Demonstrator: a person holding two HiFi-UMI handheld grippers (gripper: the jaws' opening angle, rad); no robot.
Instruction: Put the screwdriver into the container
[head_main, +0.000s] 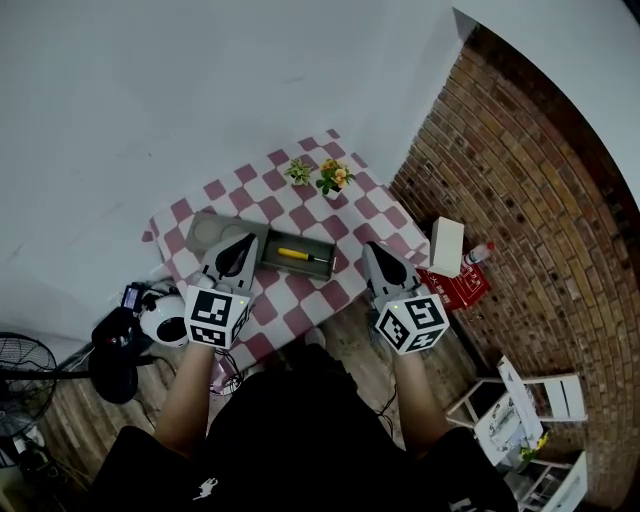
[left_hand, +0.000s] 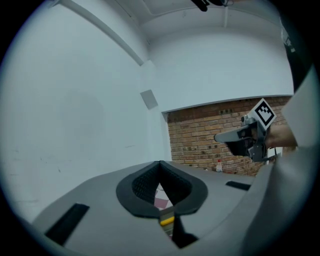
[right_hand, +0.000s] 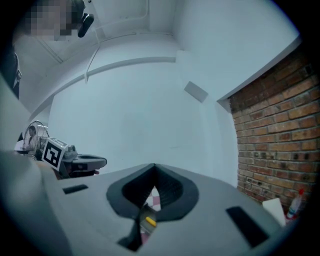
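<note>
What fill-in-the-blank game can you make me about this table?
The yellow screwdriver lies inside the grey ____.
The wall to the right of the table is built of ____.
The number of little potted plants on the table is ____.
Missing words: container, bricks, two.

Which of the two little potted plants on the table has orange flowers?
The right-hand plant, the one nearer the brick wall; the left plant shows green and no orange.
</note>
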